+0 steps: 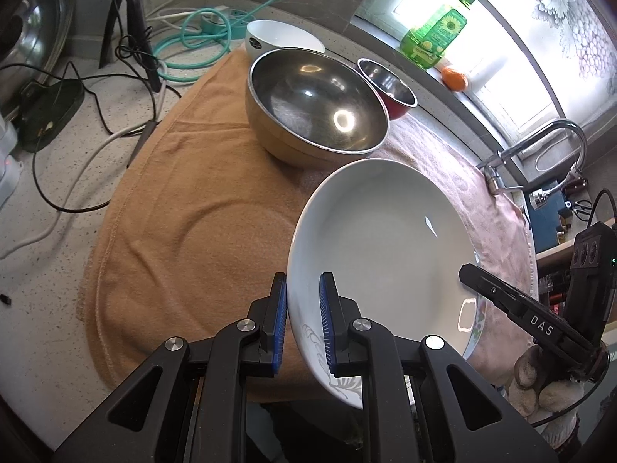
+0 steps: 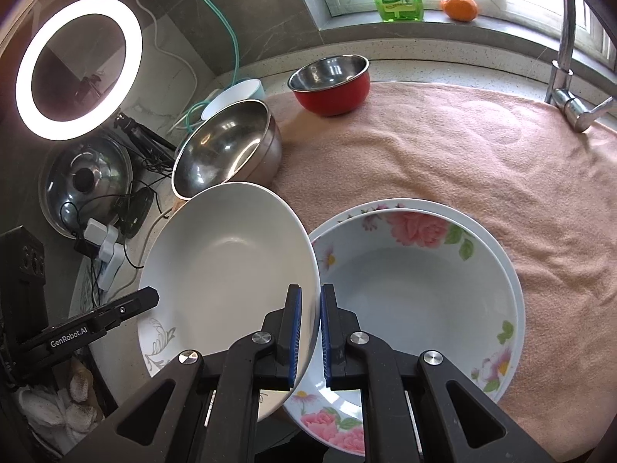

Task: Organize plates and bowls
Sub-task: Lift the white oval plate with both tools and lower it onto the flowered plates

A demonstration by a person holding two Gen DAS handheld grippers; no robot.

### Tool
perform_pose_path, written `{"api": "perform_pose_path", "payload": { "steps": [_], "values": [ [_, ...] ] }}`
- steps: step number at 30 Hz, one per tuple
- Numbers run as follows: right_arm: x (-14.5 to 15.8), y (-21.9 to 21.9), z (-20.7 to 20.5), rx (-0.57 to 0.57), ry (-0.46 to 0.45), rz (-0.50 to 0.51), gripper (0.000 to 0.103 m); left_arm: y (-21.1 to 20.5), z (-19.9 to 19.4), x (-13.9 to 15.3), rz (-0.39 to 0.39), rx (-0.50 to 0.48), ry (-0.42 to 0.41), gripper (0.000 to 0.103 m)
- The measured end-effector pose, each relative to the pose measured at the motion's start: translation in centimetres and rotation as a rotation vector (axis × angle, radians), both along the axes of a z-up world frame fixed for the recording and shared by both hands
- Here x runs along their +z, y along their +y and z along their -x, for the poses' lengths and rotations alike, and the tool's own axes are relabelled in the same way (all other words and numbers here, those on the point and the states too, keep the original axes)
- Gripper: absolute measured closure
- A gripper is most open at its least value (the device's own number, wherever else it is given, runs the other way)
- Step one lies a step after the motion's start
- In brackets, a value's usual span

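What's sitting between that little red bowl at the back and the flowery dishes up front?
Nothing: in the right wrist view, only bare pink towel stretches from the red bowl to the flowered dishes.

My fingers [image 2: 292, 332] pinch a tilted white plate [image 2: 227, 270] left of stacked floral bowls [image 2: 420, 301]; steel bowl [image 2: 227, 146], red bowl [image 2: 331, 81], white bowl [image 2: 239, 92] sit far.

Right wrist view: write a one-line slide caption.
Both grippers pinch a white plate by its rim beside stacked flowered dishes on a pink towel.
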State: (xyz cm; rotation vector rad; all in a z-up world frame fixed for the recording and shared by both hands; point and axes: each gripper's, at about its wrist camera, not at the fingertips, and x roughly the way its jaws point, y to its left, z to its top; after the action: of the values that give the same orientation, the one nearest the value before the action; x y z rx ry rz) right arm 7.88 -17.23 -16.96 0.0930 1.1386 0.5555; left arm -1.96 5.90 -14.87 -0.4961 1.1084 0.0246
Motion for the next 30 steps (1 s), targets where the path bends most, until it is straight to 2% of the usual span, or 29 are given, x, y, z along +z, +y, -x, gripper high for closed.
{"api": "perform_pose_path", "payload": {
  "steps": [16,30],
  "values": [
    [-0.2,-5.9,-0.1,-0.12,0.006,0.016,0.094,-5.0,-2.6,-0.1,0.008,-0.12,-0.002,0.089],
    [-1.0,-9.7,-0.4,-0.188,0.024,0.033,0.094,-8.1,-4.3,-1.1,0.012,-0.187,0.024,0.089]
  ]
}}
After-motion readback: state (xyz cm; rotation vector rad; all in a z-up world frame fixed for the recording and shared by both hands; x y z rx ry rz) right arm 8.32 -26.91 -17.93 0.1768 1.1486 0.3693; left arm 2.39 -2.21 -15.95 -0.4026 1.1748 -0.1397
